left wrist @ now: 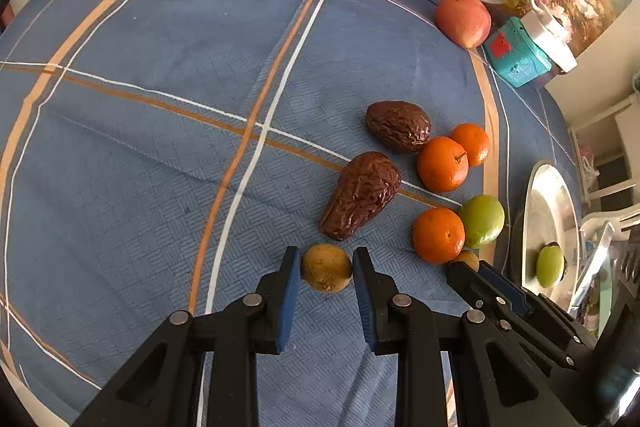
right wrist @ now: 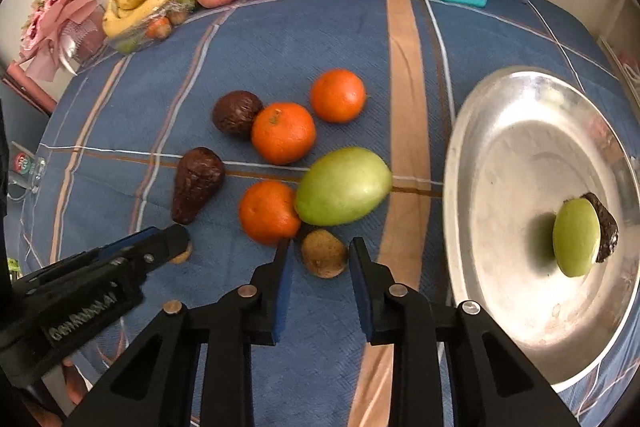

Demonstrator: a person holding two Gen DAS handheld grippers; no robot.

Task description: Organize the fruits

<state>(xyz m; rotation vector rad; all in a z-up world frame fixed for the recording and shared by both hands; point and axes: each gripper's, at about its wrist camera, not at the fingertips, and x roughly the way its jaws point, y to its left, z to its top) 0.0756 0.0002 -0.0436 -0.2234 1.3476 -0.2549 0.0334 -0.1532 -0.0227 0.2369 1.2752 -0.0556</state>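
**A:** What am I dealing with, biggest first?

**B:** The steel plate [right wrist: 520,147] is your reference. A green fruit [right wrist: 576,237] already lies in it against a dark wrinkled one. Off its rim, a larger loose green fruit [right wrist: 342,187] sits near the plate, touching a tangerine [right wrist: 269,213] on its far side. It looks firm and smooth, so I'd expect it to slip unless you take it across the narrow middle. The tangerines should be light, with a soft peel that gives.

**A:** And the ones I've gone for?

**B:** They're the smallest. One small brown fruit [right wrist: 324,255] lies near the plate, just beside that tangerine. The other small brown fruit [left wrist: 326,269] is farther from the plate, beyond the tangerine, beside the tip of a wrinkled dark-brown fruit [left wrist: 360,195]. Both look light, round and matt-skinned, likely thin-skinned too. Hold them across the widest part, and gently, because they could roll out or bruise.

**A:** How do my jaws stand?

**B:** Your right gripper [right wrist: 322,247] points steeply down, and its blue pads are drawn in on the nearer fruit, one on each flank. Your left gripper [left wrist: 327,251] is clamped the same way on the farther fruit. Both fruits rest on the blue cloth [left wrist: 160,147], not yet lifted.
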